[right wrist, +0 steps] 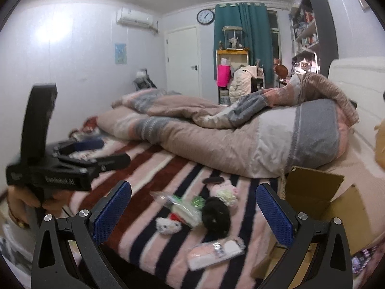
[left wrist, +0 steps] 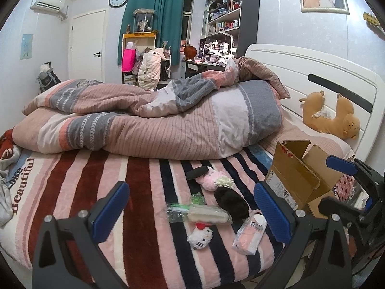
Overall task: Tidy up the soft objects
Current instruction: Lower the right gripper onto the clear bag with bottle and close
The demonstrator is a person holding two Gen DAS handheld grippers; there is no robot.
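The cardboard box [left wrist: 298, 178] stands open at the right, its flap leaning inward, so a toy could catch there. My left gripper [left wrist: 192, 207] and right gripper [right wrist: 193, 213] gape wide, empty, above the black plush [left wrist: 231, 203] and kitten toy [left wrist: 200, 238]; crowded neighbours risk a double grab.

A home bedroom: rumpled duvet [left wrist: 154, 118] on a bed, headboard [left wrist: 312, 72], curtains [left wrist: 154, 19], cluttered bookshelf [left wrist: 231, 12].

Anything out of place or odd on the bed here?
A brown plush bear lies upside down against the headboard, legs up. The duvet is bunched in a heap. Small soft items are scattered beside the open cardboard box.
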